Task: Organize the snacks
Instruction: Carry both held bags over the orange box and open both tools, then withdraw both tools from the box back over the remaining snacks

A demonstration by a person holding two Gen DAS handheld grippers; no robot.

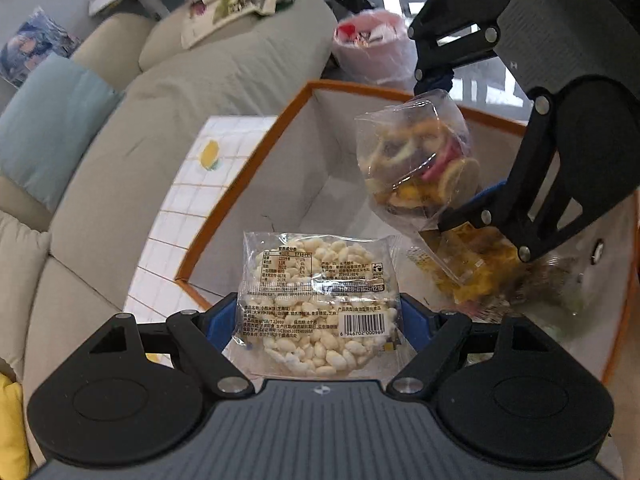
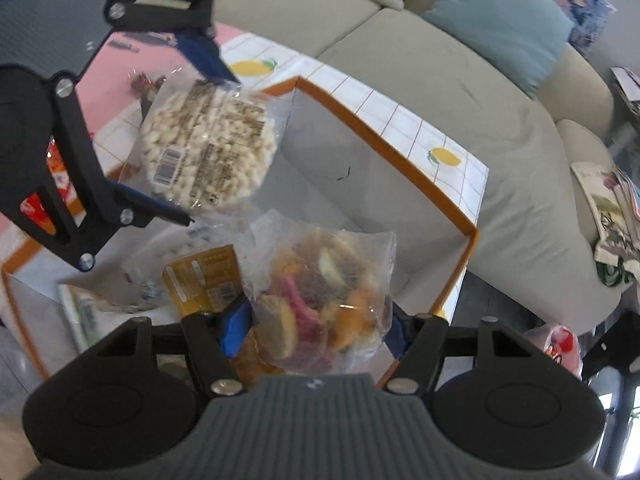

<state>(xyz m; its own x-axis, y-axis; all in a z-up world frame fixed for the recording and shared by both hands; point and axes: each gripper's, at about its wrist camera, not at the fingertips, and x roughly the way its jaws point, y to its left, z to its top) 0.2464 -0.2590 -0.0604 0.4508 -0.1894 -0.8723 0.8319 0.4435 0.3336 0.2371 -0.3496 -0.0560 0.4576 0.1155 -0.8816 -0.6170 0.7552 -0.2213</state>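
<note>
Nearest the left wrist camera, the left hand-held gripper [image 1: 320,320] is clamped by its blue pads on the lower half of a flat round puffed-rice cake in a clear printed wrapper [image 1: 318,288], holding it just inside the near rim of the open white storage box with orange edging [image 1: 224,216]. Close to the right wrist camera, the right hand-held gripper [image 2: 316,328] is closed on a clear crinkly bag of mixed dried fruit slices [image 2: 320,292], also hanging above the box interior. Both packets are held in the air, apart from each other and above the floor of the box, where a yellow packaged snack [image 2: 204,280] and some clear-wrapped items already lie at one end. To finish this step well, I would lower each packet until it nearly rests on a bare white patch of the box floor beside the yellow packet, then part the fingers one hand at a time, so the rice cake lands flat and uncrushed and the two tools do not collide. Beyond the box stand a white tiled lemon-print counter [image 1: 188,208] and a beige sofa [image 1: 120,184].
</note>
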